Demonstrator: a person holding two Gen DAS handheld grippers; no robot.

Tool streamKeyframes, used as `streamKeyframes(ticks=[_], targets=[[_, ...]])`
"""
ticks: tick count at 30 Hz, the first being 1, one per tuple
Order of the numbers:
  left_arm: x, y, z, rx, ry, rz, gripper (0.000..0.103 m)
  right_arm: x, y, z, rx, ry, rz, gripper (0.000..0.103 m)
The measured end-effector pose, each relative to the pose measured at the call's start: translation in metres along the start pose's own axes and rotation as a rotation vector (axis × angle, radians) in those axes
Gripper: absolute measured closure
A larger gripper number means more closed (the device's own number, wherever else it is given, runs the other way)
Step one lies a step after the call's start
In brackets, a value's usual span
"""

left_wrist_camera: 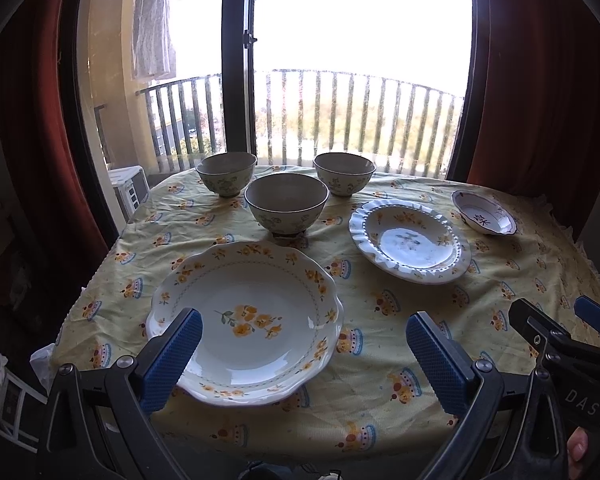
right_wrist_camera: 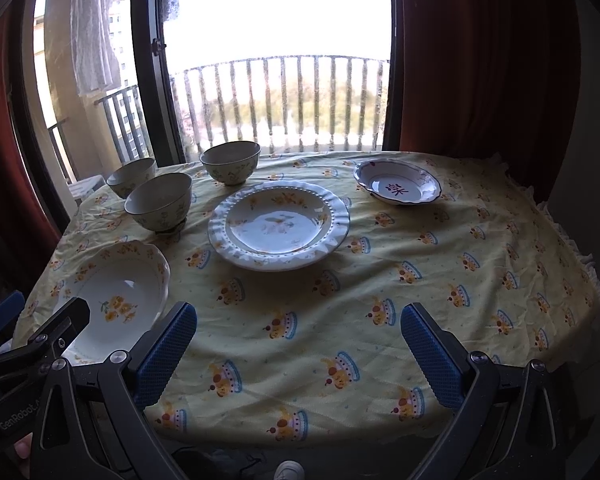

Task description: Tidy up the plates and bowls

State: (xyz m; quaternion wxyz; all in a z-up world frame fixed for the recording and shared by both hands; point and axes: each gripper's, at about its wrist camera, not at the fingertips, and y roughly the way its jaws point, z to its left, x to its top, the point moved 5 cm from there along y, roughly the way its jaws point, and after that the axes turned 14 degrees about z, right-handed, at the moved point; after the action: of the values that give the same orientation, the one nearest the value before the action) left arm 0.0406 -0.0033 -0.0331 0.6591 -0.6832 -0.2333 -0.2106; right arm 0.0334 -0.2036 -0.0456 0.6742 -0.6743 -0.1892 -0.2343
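Observation:
A scalloped plate with yellow flowers point(left_wrist_camera: 246, 322) lies at the table's near left, also in the right wrist view point(right_wrist_camera: 116, 300). My left gripper point(left_wrist_camera: 304, 344) hovers open over its near edge, holding nothing. A ruffled-rim plate point(left_wrist_camera: 410, 240) point(right_wrist_camera: 278, 226) lies mid-table. A small dish with a red character point(left_wrist_camera: 484, 212) point(right_wrist_camera: 396, 187) sits at the far right. Three floral bowls point(left_wrist_camera: 286, 204) point(left_wrist_camera: 227, 173) point(left_wrist_camera: 344, 173) stand at the back. My right gripper point(right_wrist_camera: 299, 332) is open above bare tablecloth, to the right of the flowered plate.
A yellow patterned tablecloth point(right_wrist_camera: 440, 280) covers the table, its frilled edge on the right. Behind the table are a window with a balcony railing point(left_wrist_camera: 340, 120) and red curtains point(right_wrist_camera: 480, 60) on both sides. A person's fingertip point(left_wrist_camera: 578, 446) shows on the right gripper.

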Motion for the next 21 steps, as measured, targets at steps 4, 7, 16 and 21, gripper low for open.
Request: streamKeyframes(ticks=[4,7,16,21], targets=[[0.001,0.0004,-0.004,0.003,0.01,-0.001,0.0,0.0014,0.0007,-0.0037,0.0,0.006,0.002,0.0],[0.0014,0.0003,-0.0049,0.004,0.012,-0.003,0.0,0.0015,0.0012,-0.0048,-0.003,0.008,0.001,0.0],[0.0013,-0.0001,-0.007,0.006,0.011,-0.002,0.0,0.0019,0.0012,-0.0049,-0.004,0.007,0.0,0.0],[0.0013,-0.0004,-0.0073,0.006,0.011,-0.002,0.0,0.0012,0.0011,-0.004,-0.004,0.006,0.0,0.0]])
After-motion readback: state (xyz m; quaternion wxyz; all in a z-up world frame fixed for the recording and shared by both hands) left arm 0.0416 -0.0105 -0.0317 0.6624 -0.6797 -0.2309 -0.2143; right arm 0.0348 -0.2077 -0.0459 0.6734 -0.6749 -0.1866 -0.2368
